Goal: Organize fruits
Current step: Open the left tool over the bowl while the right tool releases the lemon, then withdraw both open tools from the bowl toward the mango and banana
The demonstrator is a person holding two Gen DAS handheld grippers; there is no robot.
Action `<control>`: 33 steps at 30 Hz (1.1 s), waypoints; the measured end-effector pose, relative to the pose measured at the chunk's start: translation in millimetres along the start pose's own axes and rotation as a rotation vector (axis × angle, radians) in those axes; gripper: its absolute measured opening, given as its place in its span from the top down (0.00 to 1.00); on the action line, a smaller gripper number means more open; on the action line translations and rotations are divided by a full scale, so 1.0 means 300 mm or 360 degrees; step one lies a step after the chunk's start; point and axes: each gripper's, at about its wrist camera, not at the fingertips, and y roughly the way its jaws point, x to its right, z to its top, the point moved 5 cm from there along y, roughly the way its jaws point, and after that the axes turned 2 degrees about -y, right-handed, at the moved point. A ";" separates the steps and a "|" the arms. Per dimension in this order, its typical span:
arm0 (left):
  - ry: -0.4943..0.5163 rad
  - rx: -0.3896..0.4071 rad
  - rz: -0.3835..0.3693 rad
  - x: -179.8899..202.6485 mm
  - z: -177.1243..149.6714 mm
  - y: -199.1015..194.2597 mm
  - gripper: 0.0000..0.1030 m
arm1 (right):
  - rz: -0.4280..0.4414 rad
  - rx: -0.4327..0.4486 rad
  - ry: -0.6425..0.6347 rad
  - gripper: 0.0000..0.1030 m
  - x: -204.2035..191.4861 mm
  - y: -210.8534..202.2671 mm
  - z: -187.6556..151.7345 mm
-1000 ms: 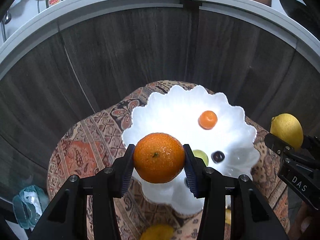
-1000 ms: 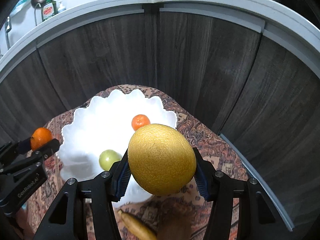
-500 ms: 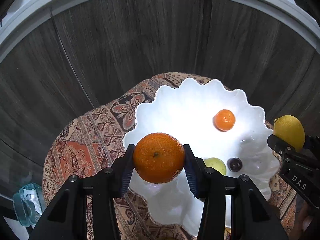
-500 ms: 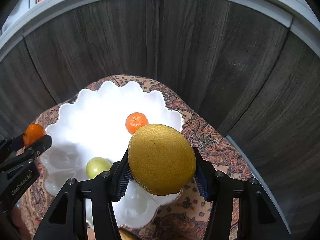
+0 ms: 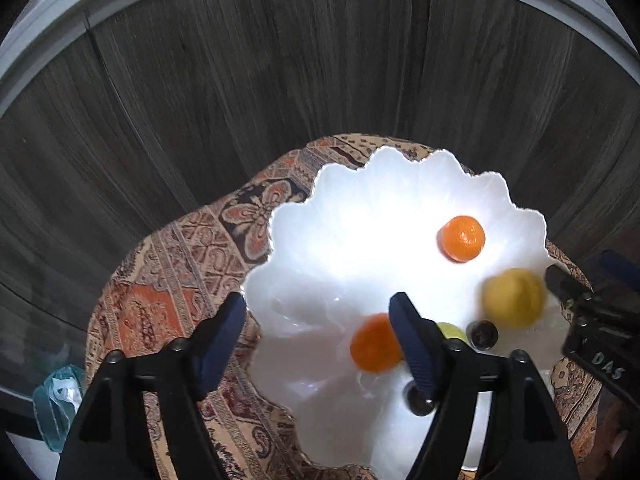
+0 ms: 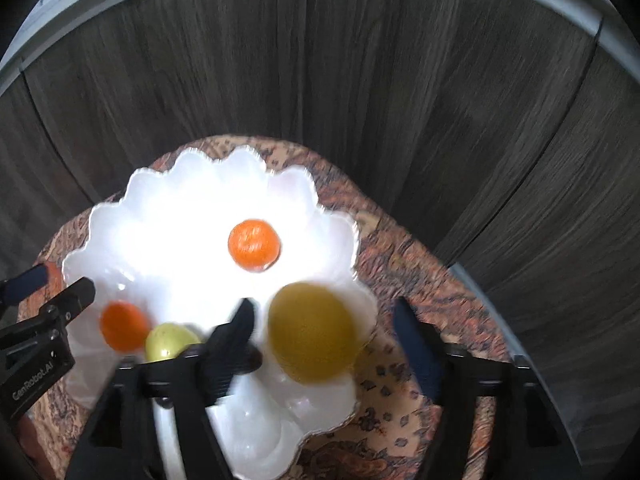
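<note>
Both grippers have just sprung their jaws apart, and both now stand wide with nothing pressed between the pads. The left gripper (image 5: 320,316) hangs over the near-left edge of the white scalloped bowl (image 5: 384,184); the orange (image 5: 375,343) it let go of shows blurred below, close against the inside of its right finger, no pad touching it, over the bowl's white floor. The right gripper (image 6: 324,320) hangs over the bowl's near-right lobe, and the lemon (image 6: 313,333) sits blurred between its fingers, nearer the left one, clear of both pads. Whether either fruit has settled on the bowl or is mid-drop, I cannot tell; the blur hides it.

Out from there: a small mandarin (image 5: 463,238) lies sharp and still on the bowl's far side, well apart from both grippers. A green grape (image 6: 170,340) lies between orange and lemon, just beside the right gripper's left finger in the right wrist view. A dark grape (image 5: 484,334) rests next to it, and another dark round one (image 5: 419,399) peeks out low behind the left gripper's right finger.

The bowl stands on a patterned cloth (image 5: 160,280) in orange, brown and navy, draped over a small rounded surface. Behind it rises a dark wood-grain panel (image 5: 280,80) with a pale rim on top. Bottom left of the left wrist view, a crumpled bluish plastic bag (image 5: 56,404).
</note>
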 end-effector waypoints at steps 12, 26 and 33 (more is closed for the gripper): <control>-0.0013 0.0171 0.0004 -0.027 0.079 -0.207 0.00 | -0.0017 0.0175 0.0007 0.16 0.029 -0.196 0.089; -0.0003 0.0272 0.0033 -0.063 0.027 -0.415 0.00 | 0.0047 0.0339 -0.0022 0.12 0.017 -0.422 0.050; -0.0025 0.0243 0.0024 -0.068 -0.041 -0.443 0.00 | 0.0097 0.0339 -0.0070 0.12 -0.004 -0.451 -0.004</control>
